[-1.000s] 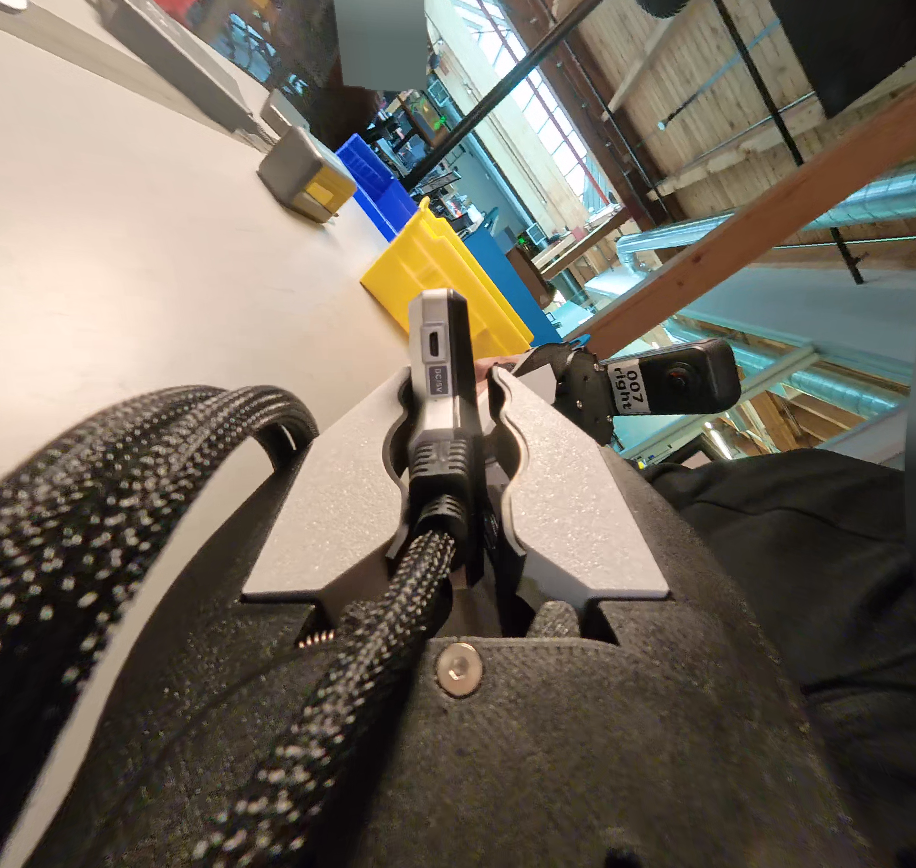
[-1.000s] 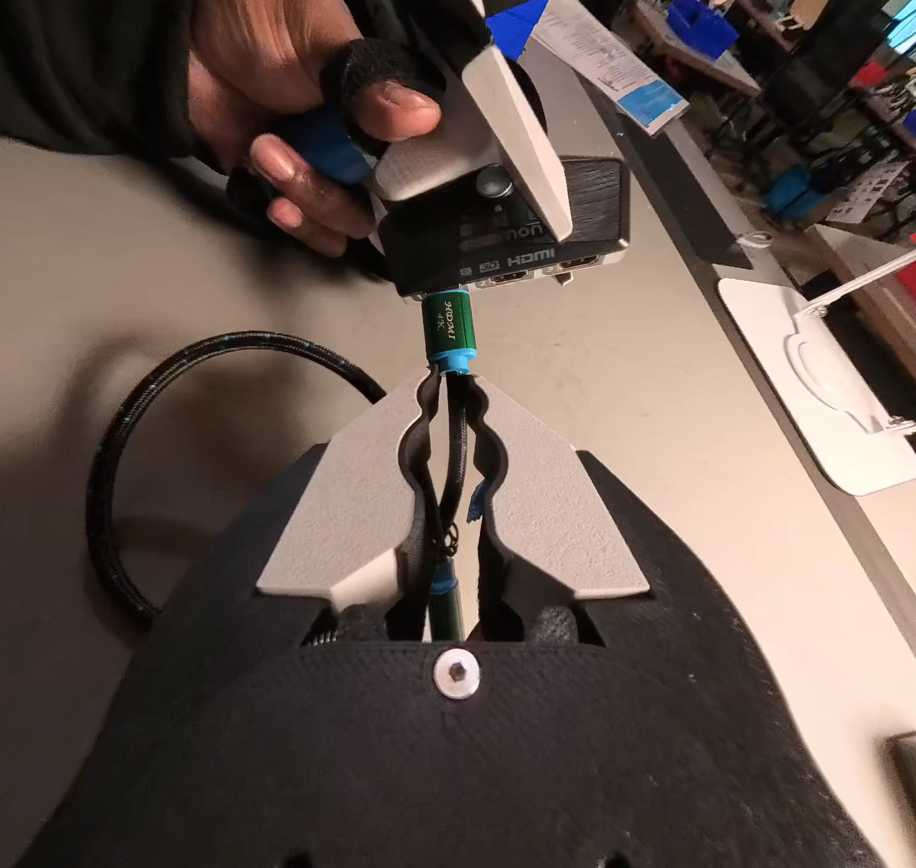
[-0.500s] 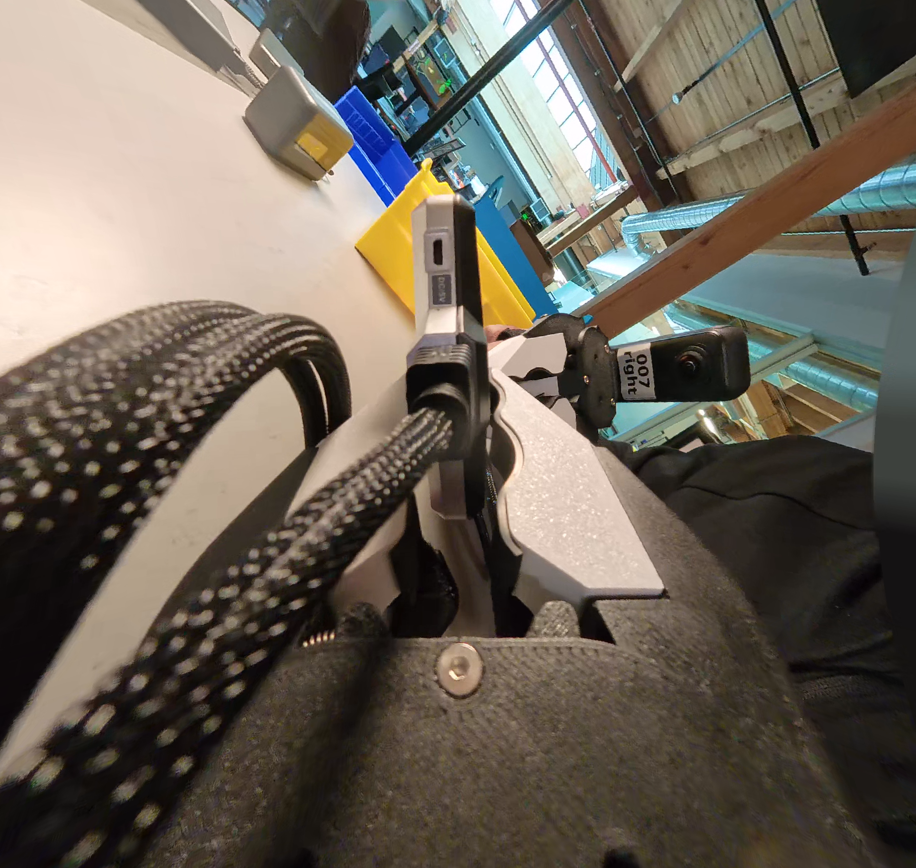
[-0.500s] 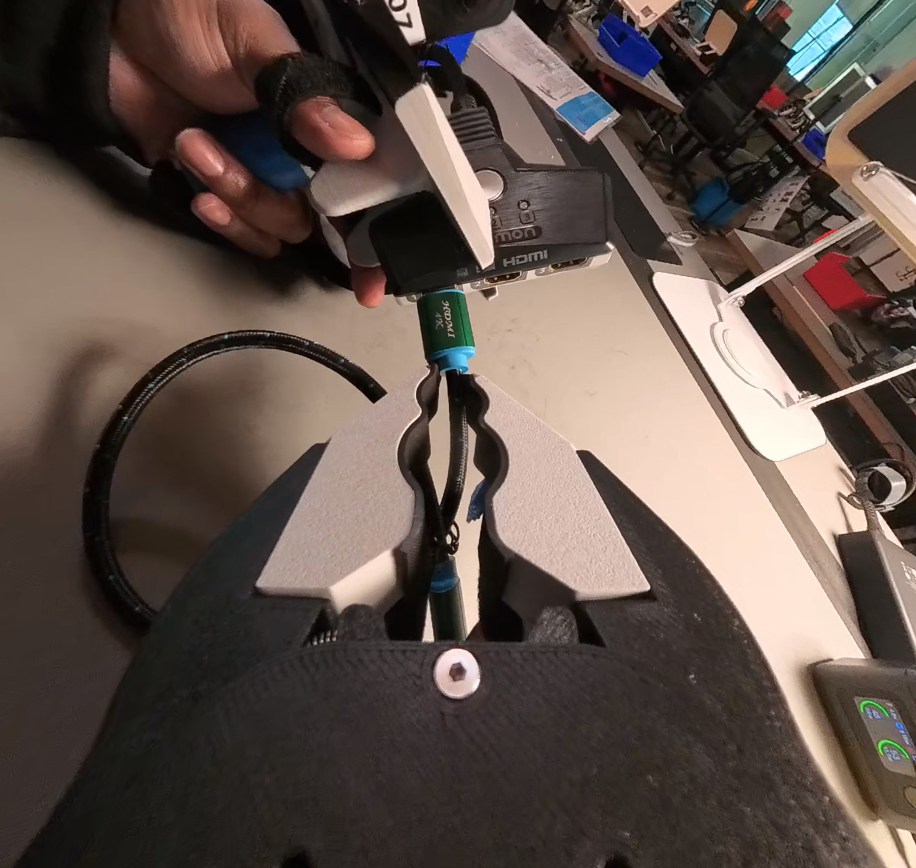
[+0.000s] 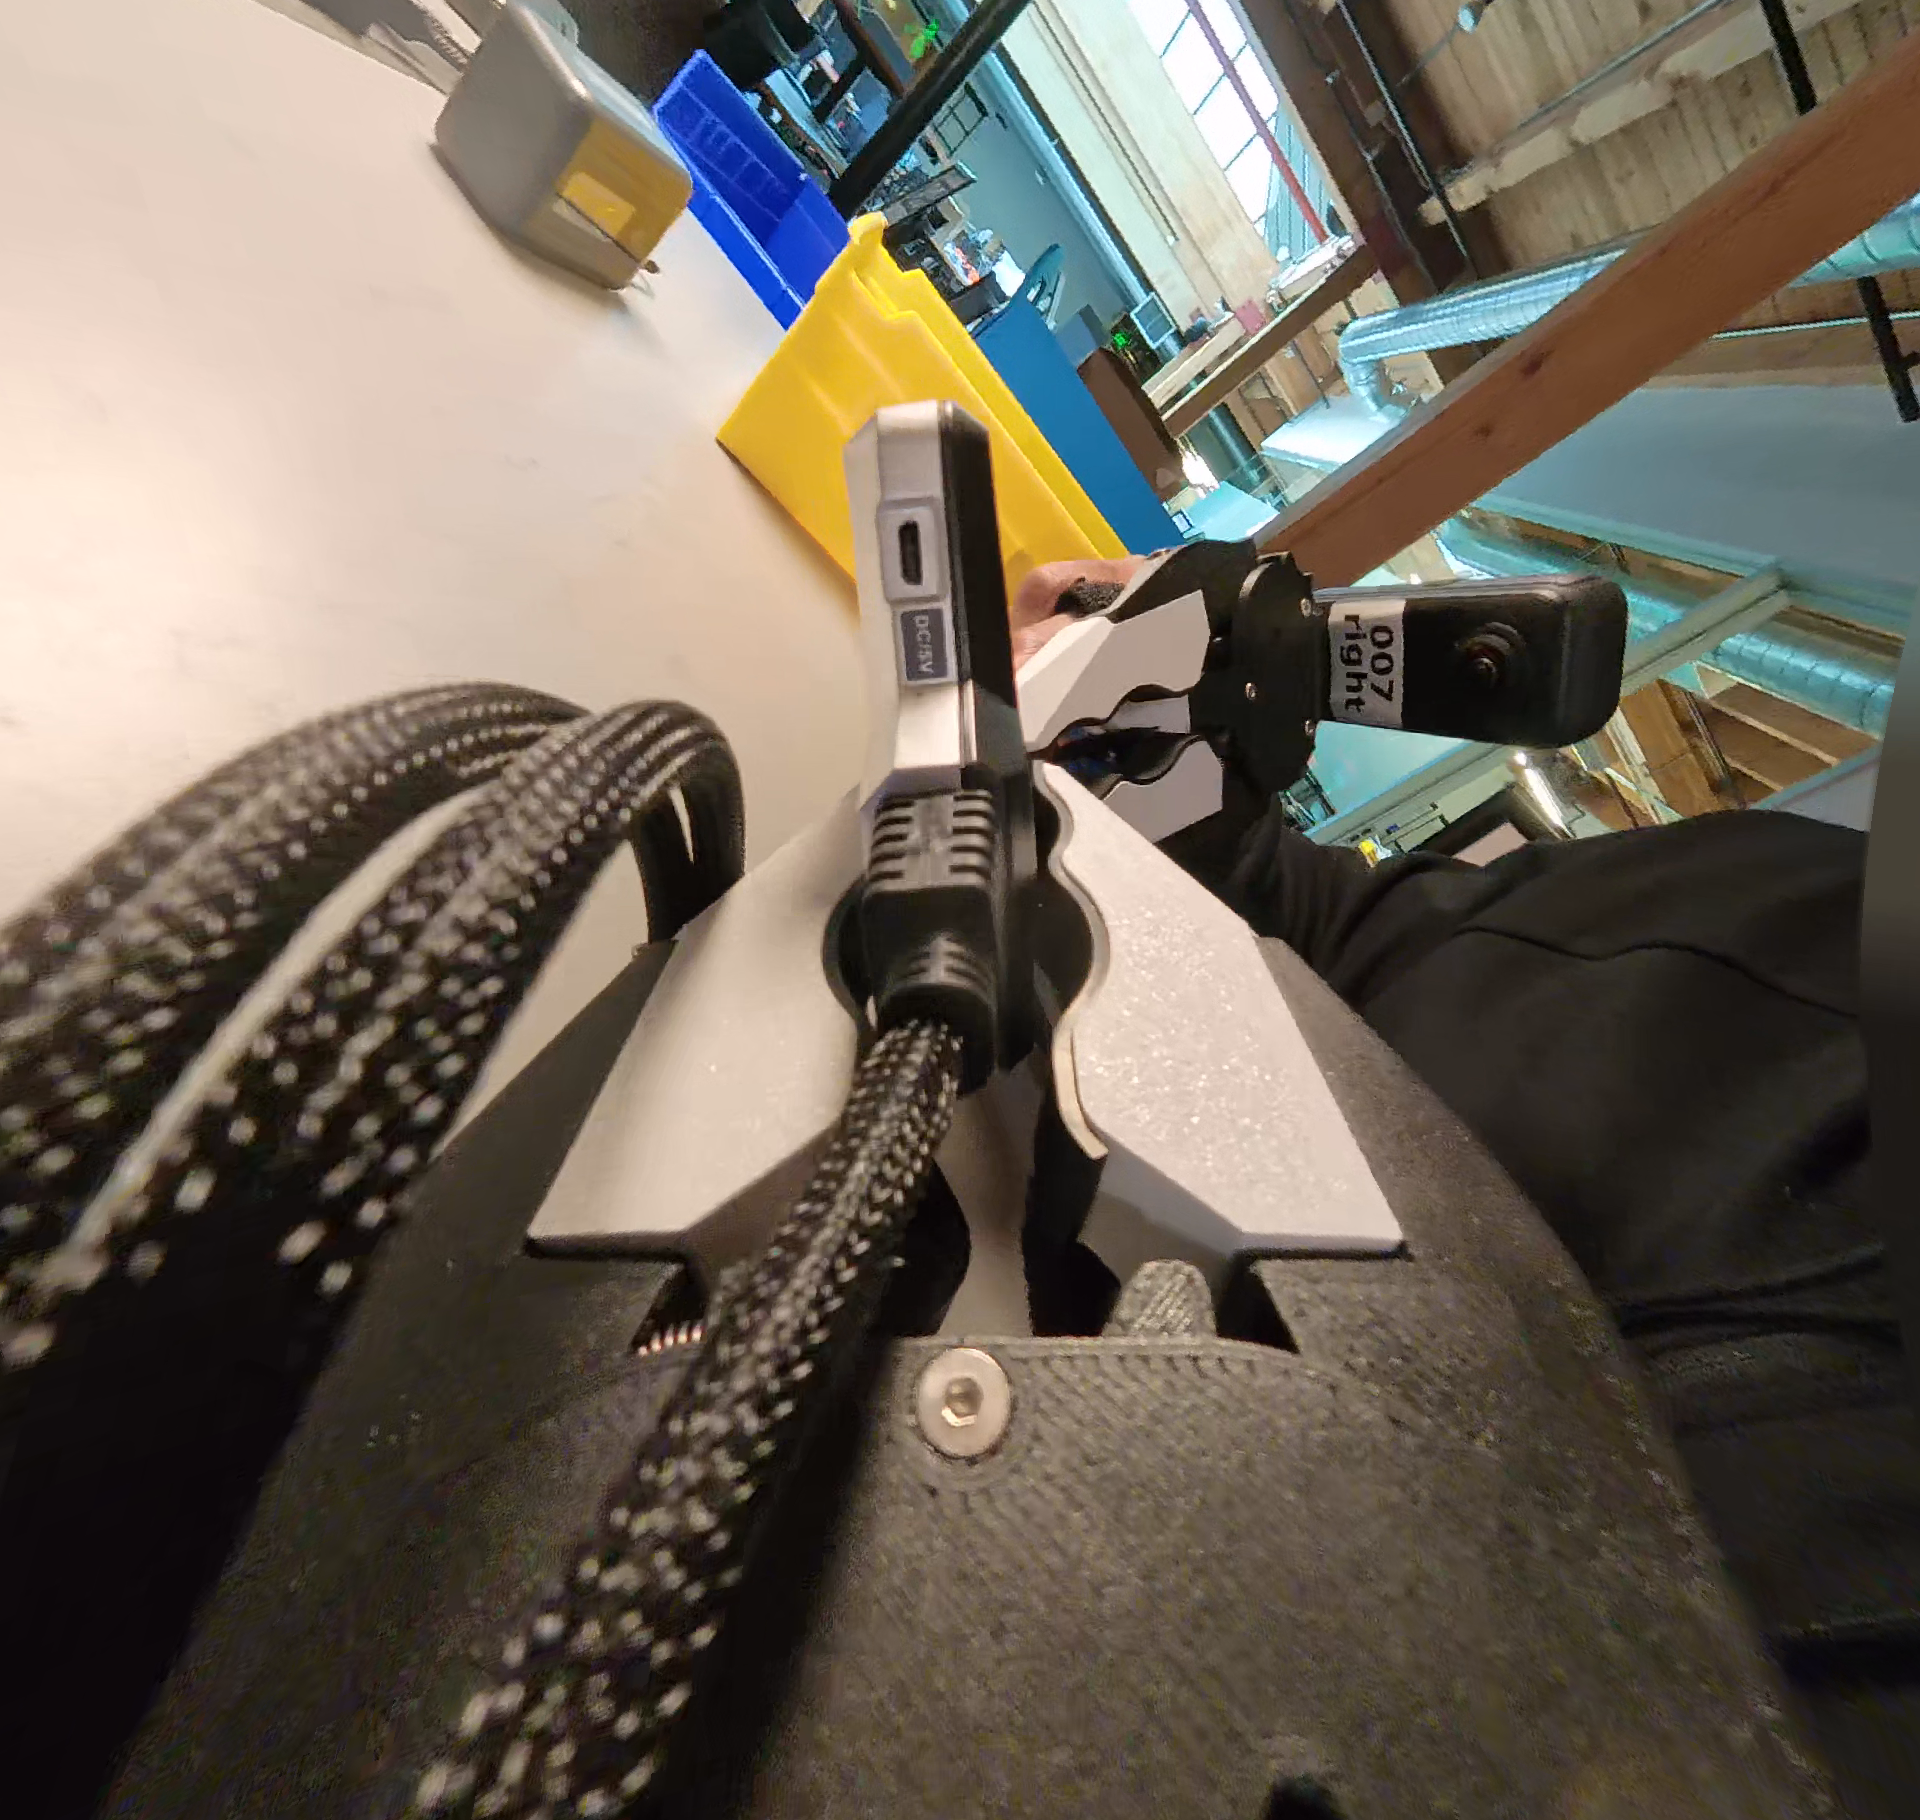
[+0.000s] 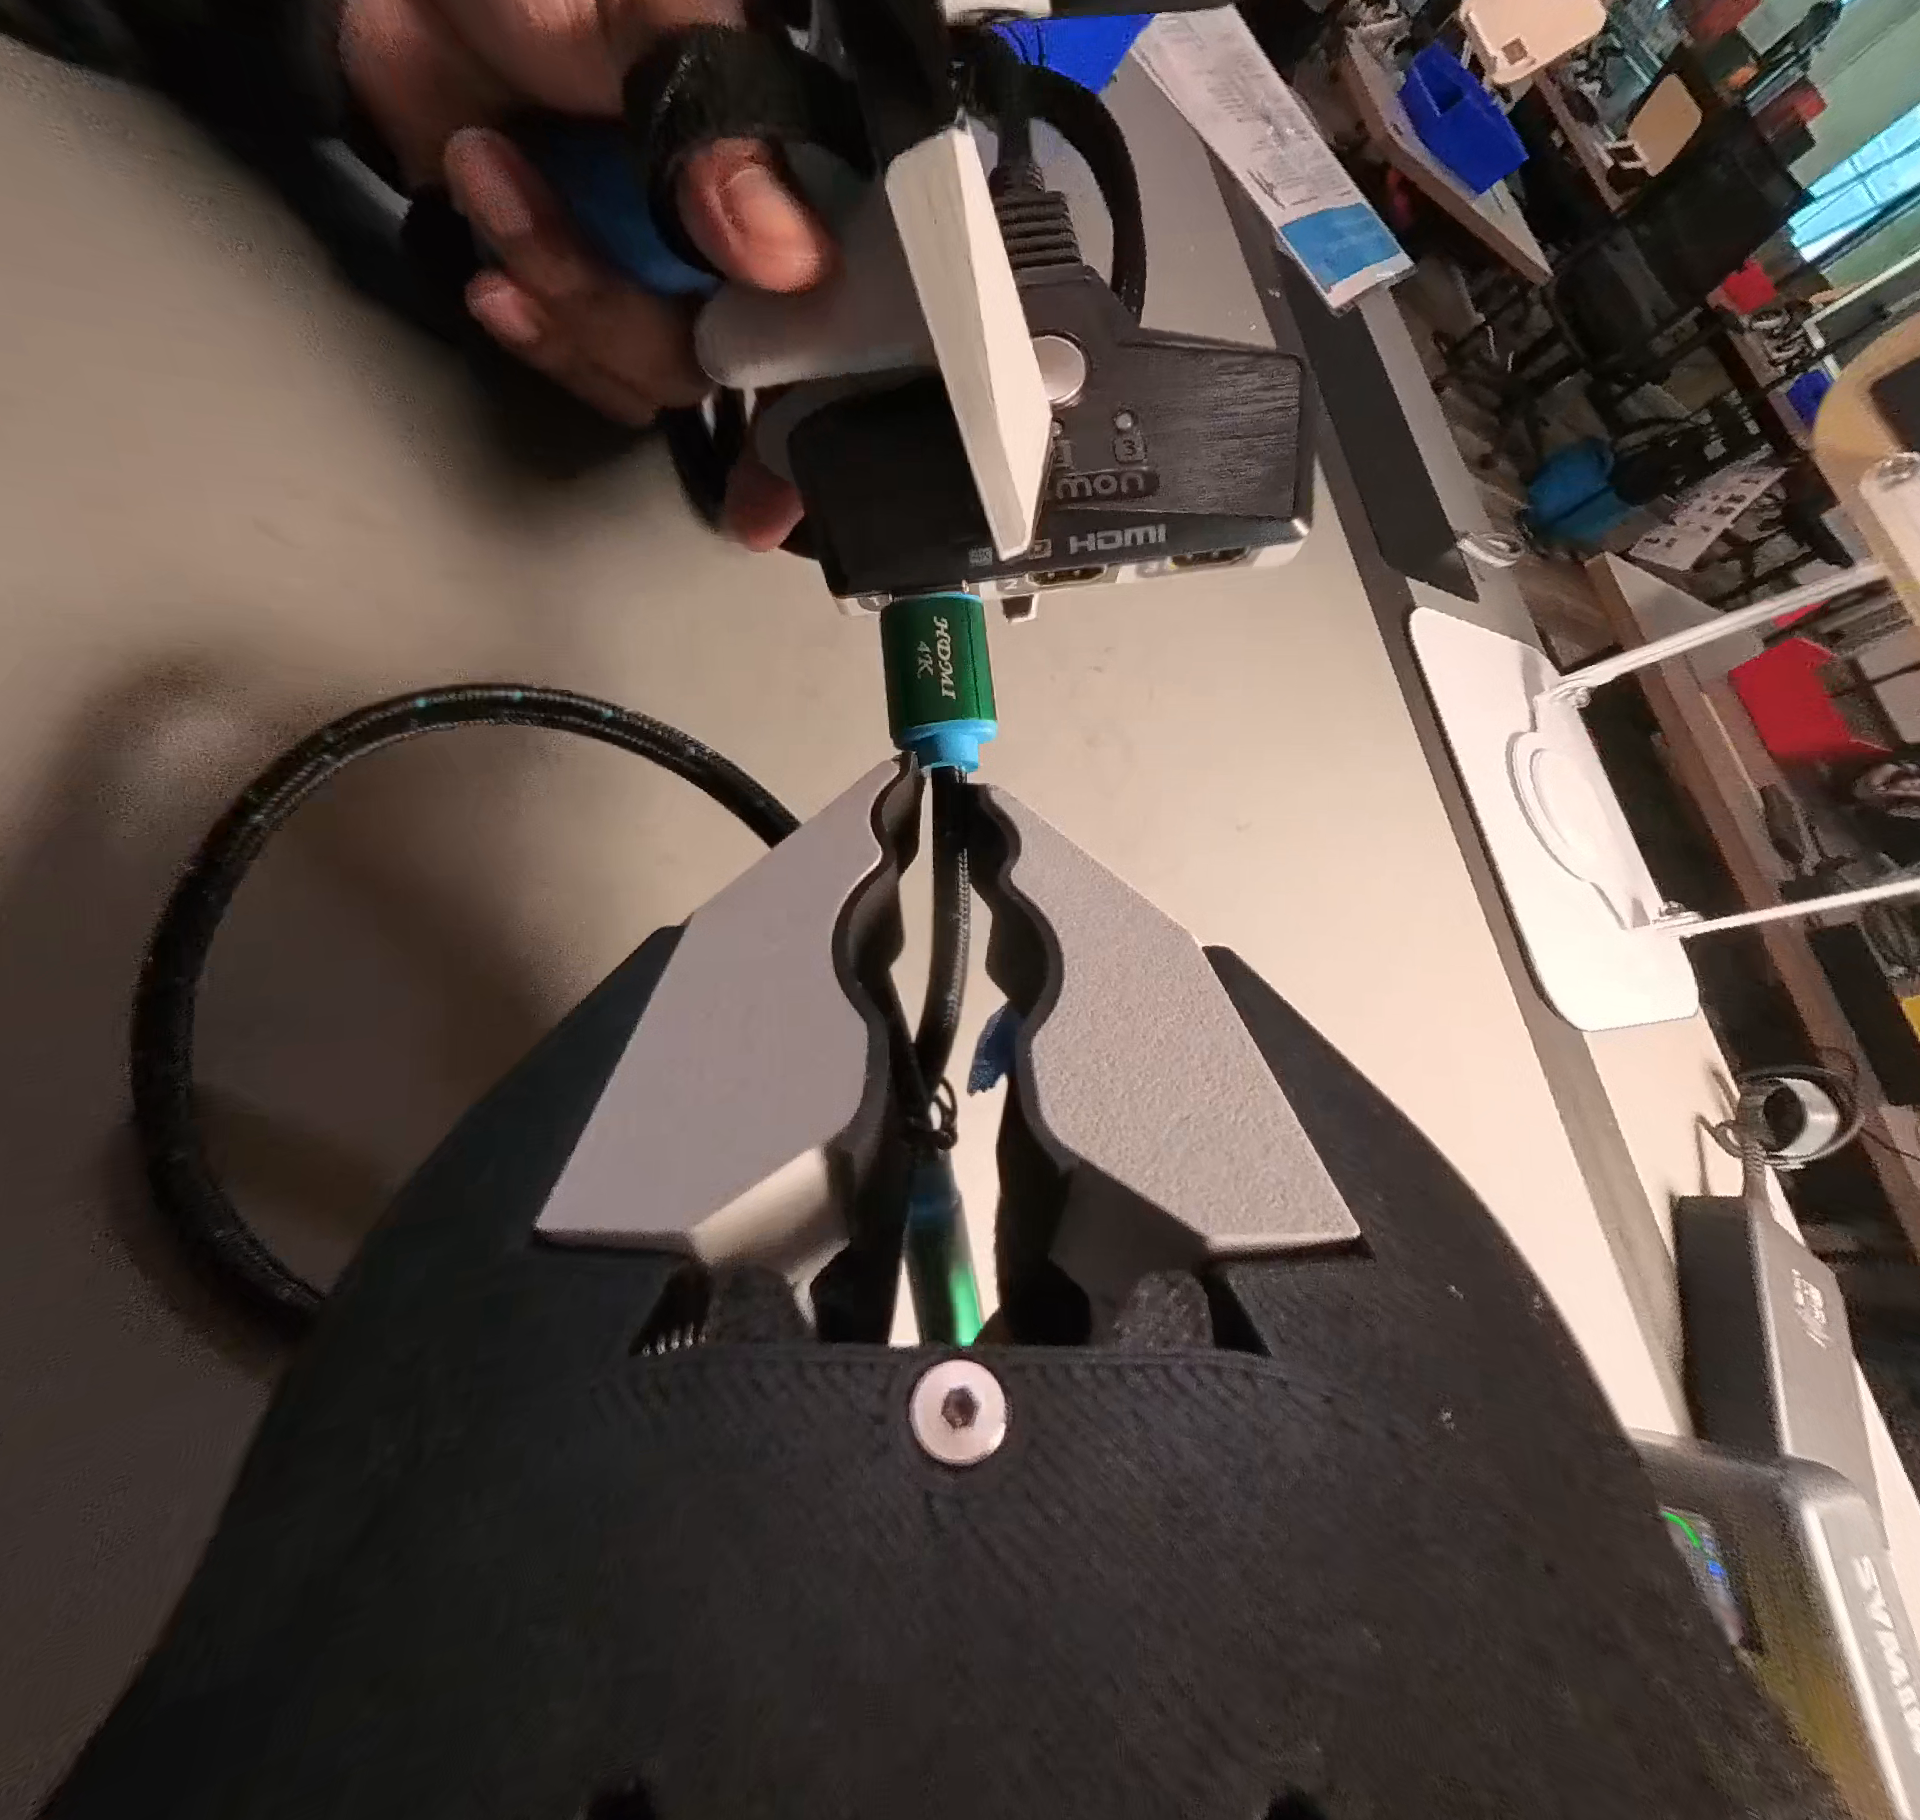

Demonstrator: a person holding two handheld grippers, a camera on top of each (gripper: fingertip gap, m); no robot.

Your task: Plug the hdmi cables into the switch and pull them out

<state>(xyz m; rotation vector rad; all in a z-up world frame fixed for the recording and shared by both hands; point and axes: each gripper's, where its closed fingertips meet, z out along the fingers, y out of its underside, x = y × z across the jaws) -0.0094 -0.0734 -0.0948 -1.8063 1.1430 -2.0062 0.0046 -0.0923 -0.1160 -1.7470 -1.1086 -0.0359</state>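
Observation:
My left gripper is shut on the black and silver HDMI switch, held on edge above the table. A black braided cable with a black plug is seated in the switch's near end. In the right wrist view the switch shows its row of ports. The green plug with a blue collar sits in the leftmost port. My right gripper is shut on the thin braided cable just behind that plug. The cable loops over the table at the left.
A yellow bin, a blue bin and a grey and yellow box stand on the beige table. In the right wrist view a white lamp base, a black adapter and a device with a screen lie at the right. My left and right fingertips are right by each other. The black adapter is about equally far from each gripper, around 40 cm.
Both grippers have turned together, the switch tilting in the views. The green plug stays in the leftmost port and both grips hold.

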